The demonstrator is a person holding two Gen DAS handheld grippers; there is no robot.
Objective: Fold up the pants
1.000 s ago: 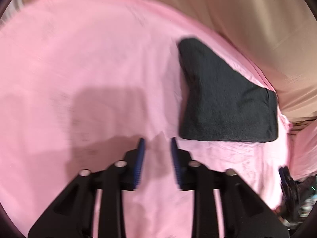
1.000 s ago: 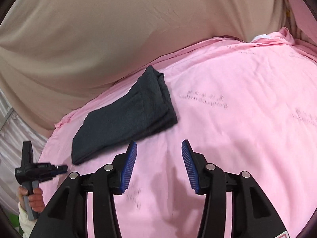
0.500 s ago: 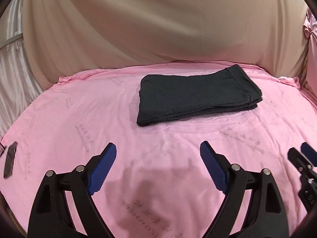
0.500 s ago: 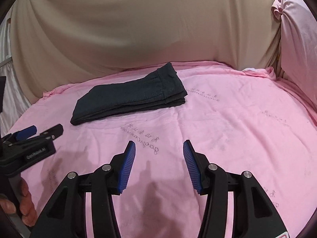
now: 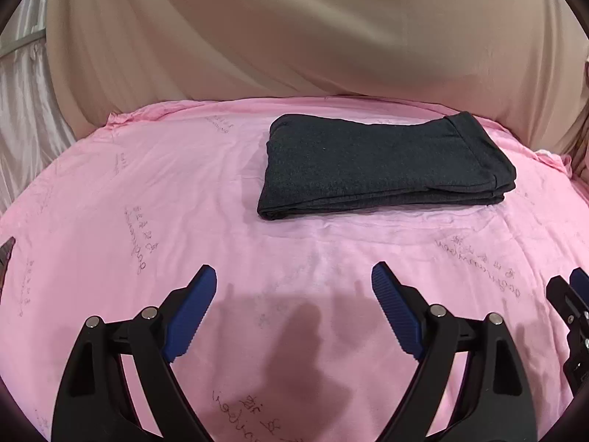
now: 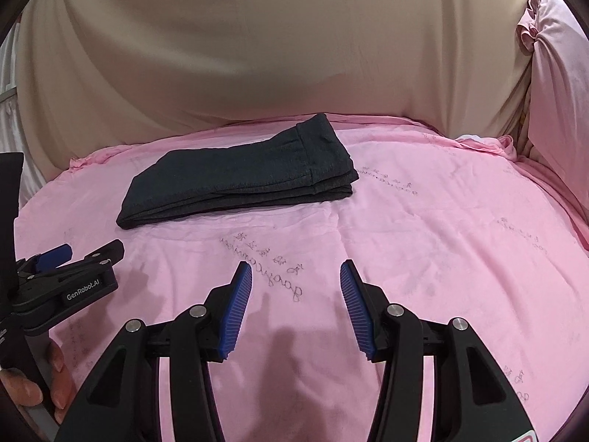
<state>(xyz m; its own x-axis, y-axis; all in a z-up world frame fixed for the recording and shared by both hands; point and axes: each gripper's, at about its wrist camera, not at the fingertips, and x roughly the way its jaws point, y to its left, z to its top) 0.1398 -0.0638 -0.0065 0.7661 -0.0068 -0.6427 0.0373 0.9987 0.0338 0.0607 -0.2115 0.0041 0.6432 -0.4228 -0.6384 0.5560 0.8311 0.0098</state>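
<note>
Lying folded at upper centre of the pink sheet (image 5: 147, 191), the pants (image 5: 383, 169) sat apart from both empty claws: left claw (image 5: 294, 276) wide open, right claw (image 6: 296, 276) half open.

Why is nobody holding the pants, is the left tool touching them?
Apart. In the left wrist view the left tool is open with only pink sheet between it and the folded pants.

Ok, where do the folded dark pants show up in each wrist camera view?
Left wrist: folded dark pants lie right of centre, beyond the open left gripper.
Right wrist: pants lie left of centre, beyond the open right gripper.
Shared landmark: the pink sheet under them.
</note>
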